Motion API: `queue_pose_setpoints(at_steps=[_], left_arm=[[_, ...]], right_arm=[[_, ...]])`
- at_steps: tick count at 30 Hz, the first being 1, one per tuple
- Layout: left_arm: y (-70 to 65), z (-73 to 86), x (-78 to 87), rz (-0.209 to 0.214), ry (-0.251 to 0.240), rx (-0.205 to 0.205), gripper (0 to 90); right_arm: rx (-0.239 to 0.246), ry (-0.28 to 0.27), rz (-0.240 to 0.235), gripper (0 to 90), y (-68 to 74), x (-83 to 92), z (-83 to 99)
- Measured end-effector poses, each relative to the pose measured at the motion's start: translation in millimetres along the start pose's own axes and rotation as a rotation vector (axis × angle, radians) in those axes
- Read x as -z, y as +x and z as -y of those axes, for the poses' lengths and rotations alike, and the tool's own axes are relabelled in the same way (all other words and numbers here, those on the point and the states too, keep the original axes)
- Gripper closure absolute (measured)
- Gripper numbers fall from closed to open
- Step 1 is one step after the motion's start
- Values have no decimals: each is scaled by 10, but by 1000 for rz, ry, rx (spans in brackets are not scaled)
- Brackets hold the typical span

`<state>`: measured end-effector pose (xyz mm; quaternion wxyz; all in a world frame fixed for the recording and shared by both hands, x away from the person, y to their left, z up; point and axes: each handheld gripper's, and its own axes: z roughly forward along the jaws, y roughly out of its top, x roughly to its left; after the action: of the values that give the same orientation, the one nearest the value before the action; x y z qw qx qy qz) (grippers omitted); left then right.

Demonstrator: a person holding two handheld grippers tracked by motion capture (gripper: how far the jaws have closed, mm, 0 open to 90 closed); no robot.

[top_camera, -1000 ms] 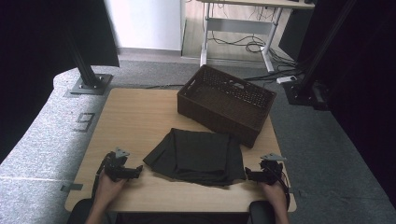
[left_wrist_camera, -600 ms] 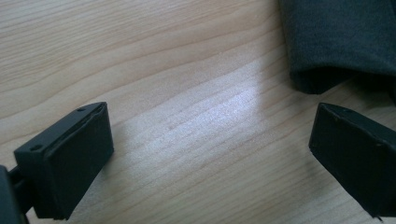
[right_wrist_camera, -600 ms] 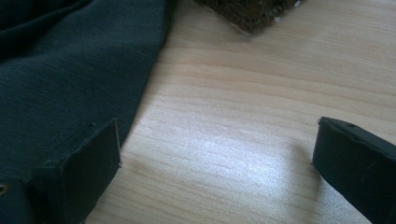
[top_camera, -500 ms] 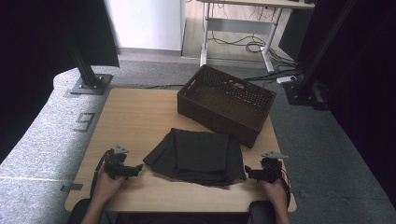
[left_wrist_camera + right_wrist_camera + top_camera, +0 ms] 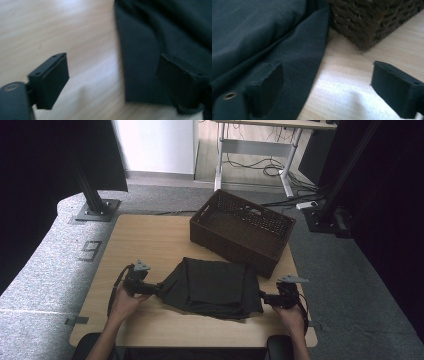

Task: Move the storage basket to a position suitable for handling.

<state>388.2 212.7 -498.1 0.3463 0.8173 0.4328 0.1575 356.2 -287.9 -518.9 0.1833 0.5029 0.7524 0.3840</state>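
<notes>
A folded black cloth (image 5: 212, 287) lies on the wooden table (image 5: 145, 235) in front of a dark woven basket (image 5: 242, 230). My left gripper (image 5: 155, 289) points at the cloth's left corner, and my right gripper (image 5: 263, 298) points at its right edge. In the left gripper view the left gripper (image 5: 113, 62) is open, with the cloth's edge (image 5: 140, 50) between the jaws. In the right gripper view the right gripper (image 5: 327, 67) is open too, one jaw over the cloth (image 5: 262, 32) and the other over bare wood. Both pairs of jaws have just been closing, and no pad presses on the cloth.
The basket (image 5: 372, 22) stands close behind the cloth's right side, near my right gripper. Bare wood stretches over the table's left and far-left parts. Grey carpet, black stand bases and desk legs surround the table.
My left gripper has moved forward and right up to the cloth's left corner. My right gripper has shifted slightly toward the cloth's right edge. The cloth lies as before.
</notes>
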Motion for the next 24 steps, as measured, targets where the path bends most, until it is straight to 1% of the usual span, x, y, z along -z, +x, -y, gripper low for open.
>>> queue_pose_setpoints(at_steps=[2, 3, 5, 7, 8, 9, 10, 11, 12, 14, 15, 16, 17, 18, 19, 20, 21, 22, 23, 24], left_arm=[[-34, -75, -53, 11, -1, -12, 153], [-52, -104, -82, 16, -2, -20, 169], [-78, -150, -142, 19, -2, -27, 174], [-89, -183, -199, 27, -2, -30, 203], [-91, -207, -250, 31, 1, -27, 219], [-91, -207, -250, 31, 1, -27, 236], [-84, -228, -316, 43, -4, -20, 253], [-84, -228, -316, 43, -4, -20, 257], [-74, -248, -388, 51, -2, -13, 272], [-69, -266, -467, 64, -2, -5, 289], [-69, -266, -467, 64, -2, -5, 289], [-73, -278, -533, 73, -2, -2, 301], [-73, -278, -533, 73, -2, -2, 322], [-80, -282, -568, 72, 3, -1, 322], [-88, -285, -607, 60, 13, -6, 351], [-92, -283, -627, 59, 18, -8, 351], [-92, -278, -649, 60, 26, -9, 417], [-91, -270, -669, 62, 33, -9, 439], [-93, -258, -688, 60, 41, -10, 439], [-96, -243, -706, 58, 57, -14, 476]], right_arm=[[-4, 5, -7, 142, 10, -24, -41], [-1, 13, -13, 175, 21, -64, -76], [0, 15, -16, 189, 26, -79, -88], [-2, 21, -26, 221, 40, -127, -123], [1, 27, -34, 263, 50, -162, -151], [1, 27, -34, 263, 50, -162, -151], [4, 36, -39, 287, 55, -213, -192], [5, 39, -40, 310, 54, -232, -207], [6, 42, -42, 326, 57, -259, -227], [8, 53, -47, 358, 65, -323, -267], [11, 61, -53, 372, 76, -356, -284], [18, 70, -58, 375, 93, -389, -299], [18, 70, -58, 375, 93, -389, -299], [31, 80, -57, 388, 111, -421, -312], [47, 105, -56, 417, 148, -498, -329], [47, 105, -56, 417, 148, -498, -329], [56, 127, -49, 439, 157, -560, -327], [60, 141, -48, 458, 156, -594, -321], [60, 141, -48, 458, 156, -594, -321], [61, 154, -50, 478, 154, -624, -312]])
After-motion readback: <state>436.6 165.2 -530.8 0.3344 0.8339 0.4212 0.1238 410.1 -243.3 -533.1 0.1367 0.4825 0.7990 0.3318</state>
